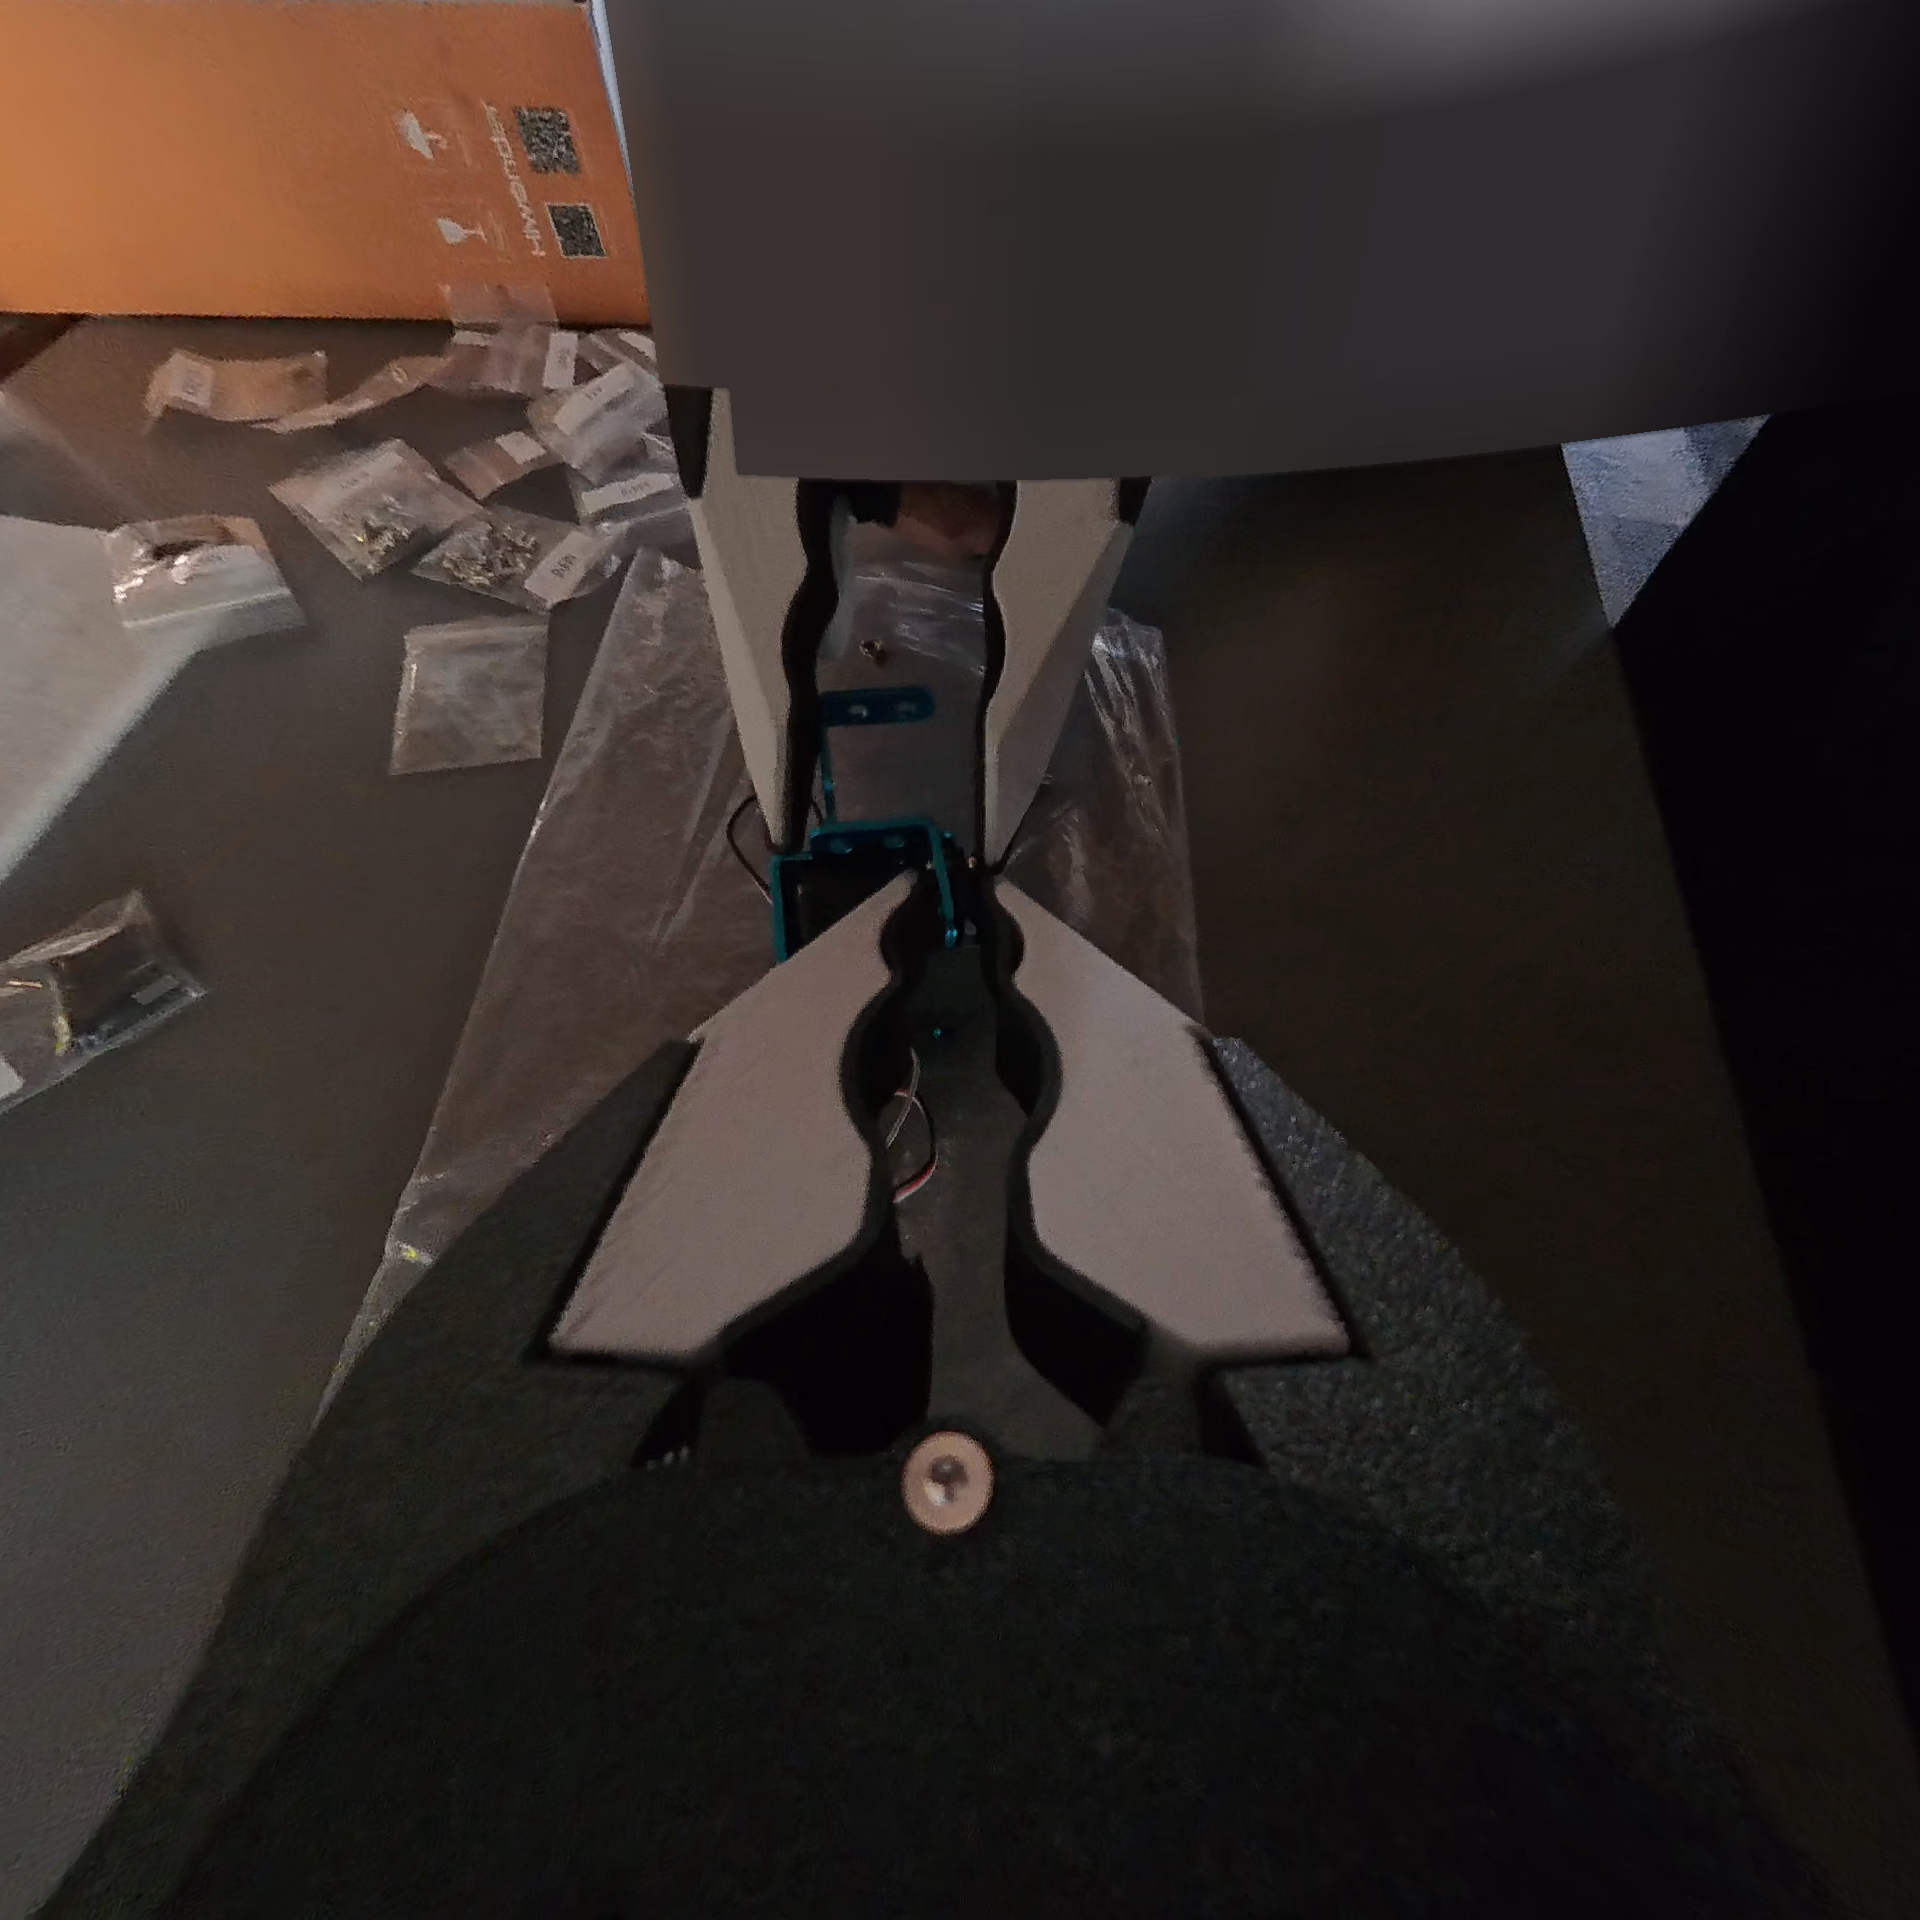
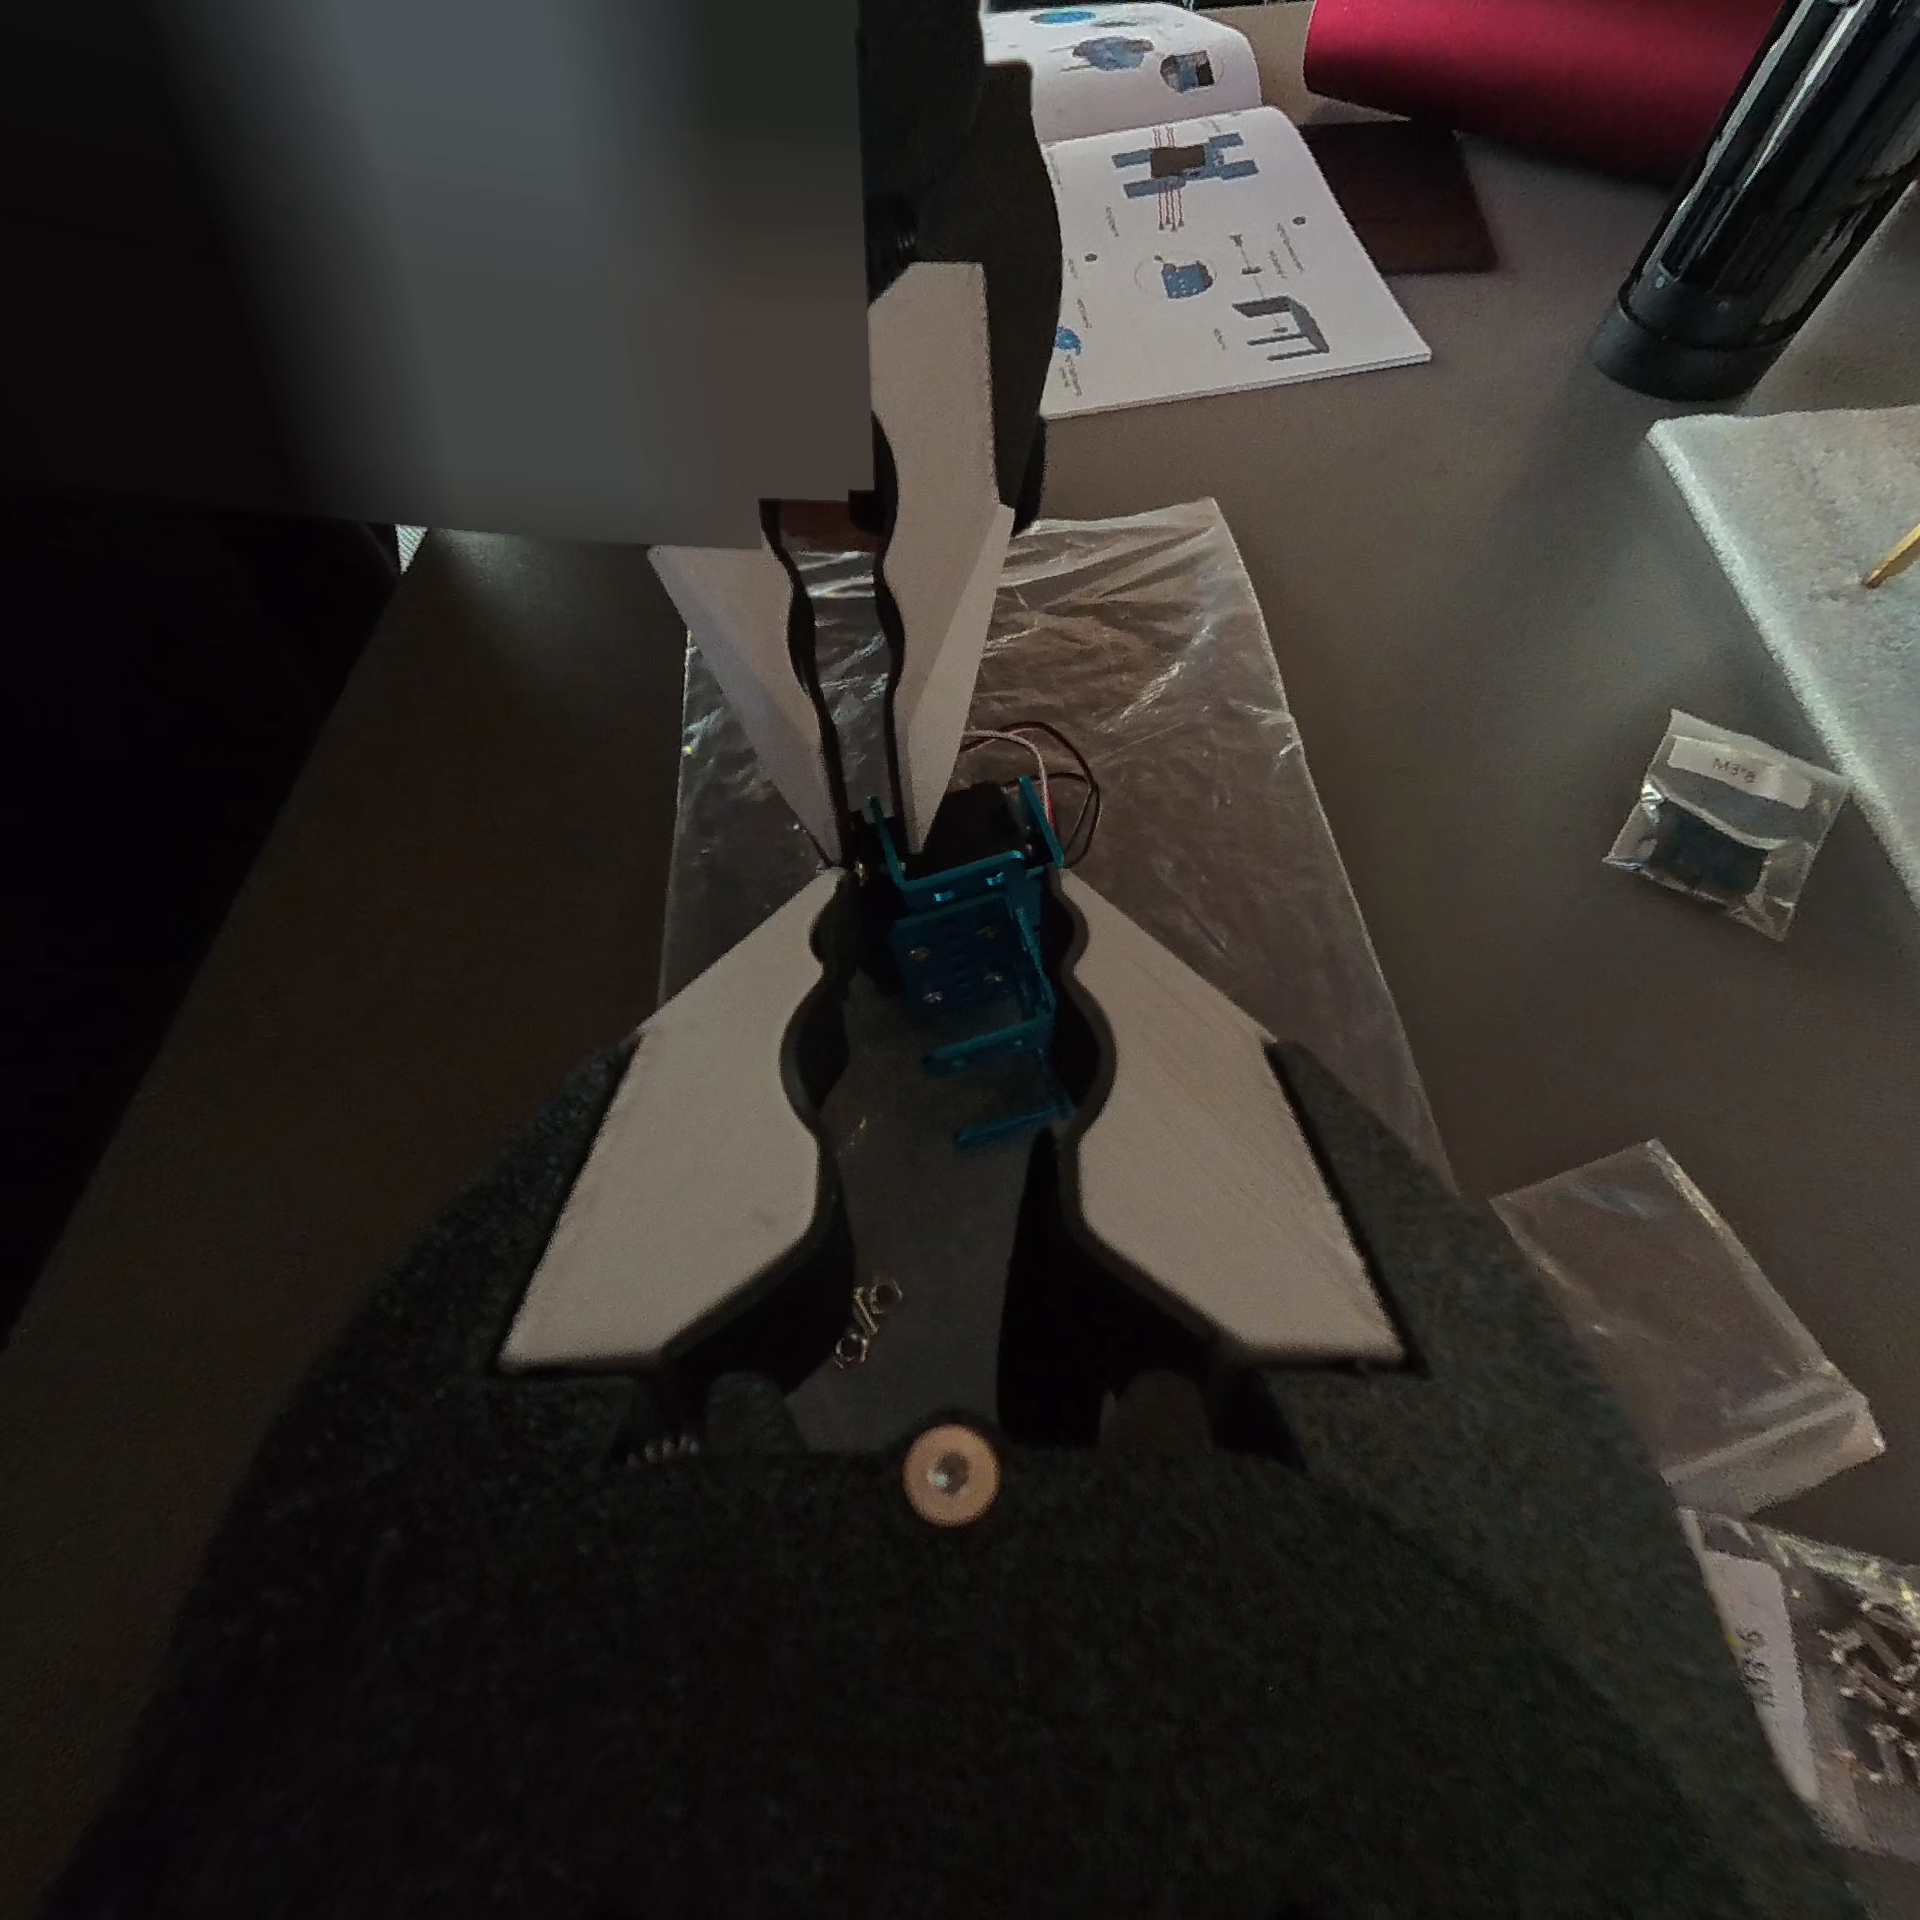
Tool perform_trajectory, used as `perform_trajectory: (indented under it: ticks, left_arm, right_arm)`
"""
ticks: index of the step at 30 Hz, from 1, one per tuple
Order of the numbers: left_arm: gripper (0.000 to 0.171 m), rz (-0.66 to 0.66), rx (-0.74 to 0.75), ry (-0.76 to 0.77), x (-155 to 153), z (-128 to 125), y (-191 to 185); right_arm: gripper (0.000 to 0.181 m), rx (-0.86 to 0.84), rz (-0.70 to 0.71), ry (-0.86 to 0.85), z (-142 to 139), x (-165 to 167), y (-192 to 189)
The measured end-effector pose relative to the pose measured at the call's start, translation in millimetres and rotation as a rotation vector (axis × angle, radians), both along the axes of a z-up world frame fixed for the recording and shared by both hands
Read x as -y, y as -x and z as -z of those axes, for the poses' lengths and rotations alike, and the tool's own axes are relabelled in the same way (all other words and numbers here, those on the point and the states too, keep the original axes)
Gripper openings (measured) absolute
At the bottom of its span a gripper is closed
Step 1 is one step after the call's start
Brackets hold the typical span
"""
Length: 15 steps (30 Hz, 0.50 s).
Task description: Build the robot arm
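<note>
A blue metal bracket assembly (image 2: 961, 961) with a black servo (image 2: 961, 816) and thin wires (image 2: 1049, 750) is held between my two grippers, just above a clear plastic sheet (image 2: 1143, 665). My right gripper (image 2: 951, 883) is shut on the assembly's sides. My left gripper (image 2: 878, 836) comes in from the opposite side and pinches an upright blue flange. In the left wrist view my left gripper (image 1: 954, 883) is nearly closed on the blue flange (image 1: 948, 920), and my right gripper (image 1: 891, 847) reaches in from the top. A small brass screw (image 1: 871, 651) lies on the sheet.
Several small bags of screws (image 1: 468, 540) and an orange box (image 1: 291, 156) lie to the left. An open instruction booklet (image 2: 1226, 260), a black cylinder (image 2: 1766, 208), a grey foam block (image 2: 1808, 540) and more small bags (image 2: 1725, 821) lie to the right. The table edge (image 2: 312, 727) drops off on the left. The grey foam block (image 2: 1808, 540) lies around 25 cm away from my right fingertips.
</note>
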<state>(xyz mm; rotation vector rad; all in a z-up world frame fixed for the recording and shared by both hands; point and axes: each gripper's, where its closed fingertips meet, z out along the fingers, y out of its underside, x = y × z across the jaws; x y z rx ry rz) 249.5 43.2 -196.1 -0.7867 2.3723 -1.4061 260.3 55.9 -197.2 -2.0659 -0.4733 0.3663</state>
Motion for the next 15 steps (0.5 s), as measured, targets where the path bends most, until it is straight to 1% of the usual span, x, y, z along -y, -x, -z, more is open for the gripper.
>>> perform_trajectory:
  ticks: [3,5,8,10,12,15]
  left_arm:
    - [0.006,0.002,0.029,-0.009,0.0,-0.2,0.1]
    - [0.006,0.002,0.036,-0.003,0.5,-0.3,0.6]
    - [0.005,-0.005,0.026,0.014,0.5,-0.8,0.3]
    - [0.005,-0.019,0.022,0.023,0.4,-1.1,-0.5]
    - [0.005,-0.031,-0.002,0.048,-2.0,-1.9,-2.7]
    - [0.005,-0.055,-0.086,0.123,-8.3,-6.2,-8.4]
  right_arm:
    - [0.032,-0.03,-0.016,0.021,-0.3,0.6,1.2]
    - [0.031,-0.017,-0.032,0.008,-0.3,1.5,1.7]
    - [0.03,-0.011,-0.027,0.017,-0.4,1.3,0.7]
    - [0.03,-0.036,-0.02,0.027,-0.4,0.9,-0.2]
    - [0.03,-0.072,-0.016,0.027,-0.6,-1.3,-1.7]
    - [0.033,-0.164,0.03,0.035,-2.6,-8.5,-8.1]
